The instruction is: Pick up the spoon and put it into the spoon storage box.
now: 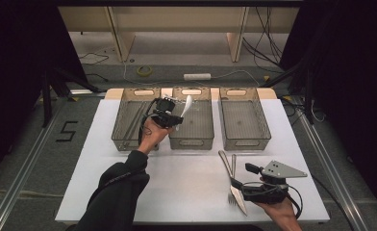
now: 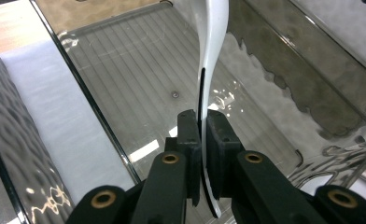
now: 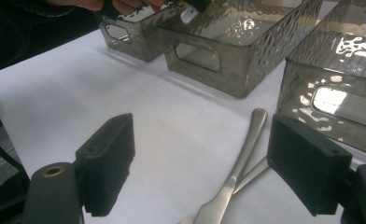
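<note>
Left gripper (image 2: 203, 123) pinches a white spoon (image 2: 212, 42) over the middle bin (image 1: 192, 139), not yet dropped, while the right gripper (image 3: 200, 163) waits wide open, empty, over the knife (image 3: 232, 179) and fork (image 1: 232, 183) left to sort.

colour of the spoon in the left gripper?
White spoon, clearest in the left gripper view.
</note>
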Action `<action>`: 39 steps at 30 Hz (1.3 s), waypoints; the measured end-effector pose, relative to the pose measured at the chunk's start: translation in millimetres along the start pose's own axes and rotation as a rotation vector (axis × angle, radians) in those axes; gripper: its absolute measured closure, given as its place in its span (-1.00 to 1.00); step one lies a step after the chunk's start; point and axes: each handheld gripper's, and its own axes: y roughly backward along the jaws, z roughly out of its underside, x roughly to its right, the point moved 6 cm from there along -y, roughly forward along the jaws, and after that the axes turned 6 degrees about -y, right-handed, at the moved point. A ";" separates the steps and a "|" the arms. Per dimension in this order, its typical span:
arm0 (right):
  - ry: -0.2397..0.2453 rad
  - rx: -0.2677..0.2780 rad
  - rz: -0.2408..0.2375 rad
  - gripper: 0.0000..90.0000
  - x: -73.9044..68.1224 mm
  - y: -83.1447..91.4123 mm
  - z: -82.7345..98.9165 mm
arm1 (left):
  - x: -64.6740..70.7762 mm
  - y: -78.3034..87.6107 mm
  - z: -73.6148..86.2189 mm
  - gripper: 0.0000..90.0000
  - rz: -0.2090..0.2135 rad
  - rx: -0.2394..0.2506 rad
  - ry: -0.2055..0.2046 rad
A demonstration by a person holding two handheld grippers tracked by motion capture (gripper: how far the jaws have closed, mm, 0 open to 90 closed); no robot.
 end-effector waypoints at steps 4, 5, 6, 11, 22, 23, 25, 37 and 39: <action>-0.004 0.001 0.000 -0.46 0.1 0.2 -0.1 | 0.0 -2.0 0.6 0.87 0.003 -0.013 -0.001; -0.003 0.000 0.001 -0.46 0.3 0.1 0.1 | 0.1 -2.4 0.8 0.87 0.002 -0.016 0.002; -0.004 -0.001 0.000 -0.46 0.2 0.1 0.2 | -0.1 -3.0 1.0 0.86 0.001 -0.020 0.003; -0.003 0.000 -0.001 -0.46 -0.1 0.0 0.2 | 0.1 -1.9 -2.1 0.65 0.023 0.002 0.036; -0.006 0.002 0.003 -0.46 0.5 0.9 -0.3 | 9.9 17.1 -5.7 -0.04 0.067 0.012 0.040; -0.006 0.002 0.003 -0.46 0.6 0.9 -0.3 | 10.8 20.5 -5.1 -0.09 0.074 0.017 0.040; -0.005 -0.007 0.006 -0.46 1.1 0.5 0.3 | 12.3 29.1 -3.6 -0.20 0.091 0.033 0.047; -0.020 -0.074 0.035 -0.45 8.5 -4.0 1.1 | 22.3 70.1 24.8 -0.40 0.102 0.087 -0.010; -0.020 -0.105 0.043 -0.45 9.7 -6.3 1.5 | 24.0 75.0 29.5 -0.42 0.093 0.089 -0.028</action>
